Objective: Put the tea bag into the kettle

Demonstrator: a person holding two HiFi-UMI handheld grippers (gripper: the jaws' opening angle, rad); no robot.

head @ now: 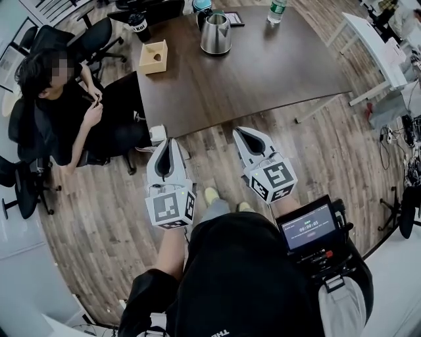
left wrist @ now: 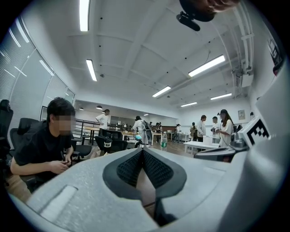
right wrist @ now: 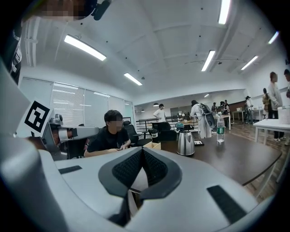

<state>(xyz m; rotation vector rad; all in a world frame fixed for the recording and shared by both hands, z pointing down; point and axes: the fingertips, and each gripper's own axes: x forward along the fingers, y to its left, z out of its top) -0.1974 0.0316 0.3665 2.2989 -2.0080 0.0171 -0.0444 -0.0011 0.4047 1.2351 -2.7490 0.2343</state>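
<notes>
The steel kettle [head: 215, 33] [right wrist: 185, 143] stands lid shut near the far edge of the dark brown table [head: 263, 72]. To its left sits a small open cardboard box [head: 153, 56] [right wrist: 153, 145]. No tea bag shows in any view. My left gripper [head: 170, 142] [left wrist: 142, 150] and right gripper [head: 245, 131] [right wrist: 142, 149] hover side by side over the wooden floor, short of the table's near edge. Both point toward the table, and each has its jaws shut with nothing between them.
A seated person [head: 62, 112] in black sits at the table's left side among black office chairs [head: 99, 36]. A water bottle [head: 277, 10] [right wrist: 220, 129] and a black cup [head: 138, 23] stand at the far edge. White desks [head: 375, 46] stand to the right, with people standing farther back.
</notes>
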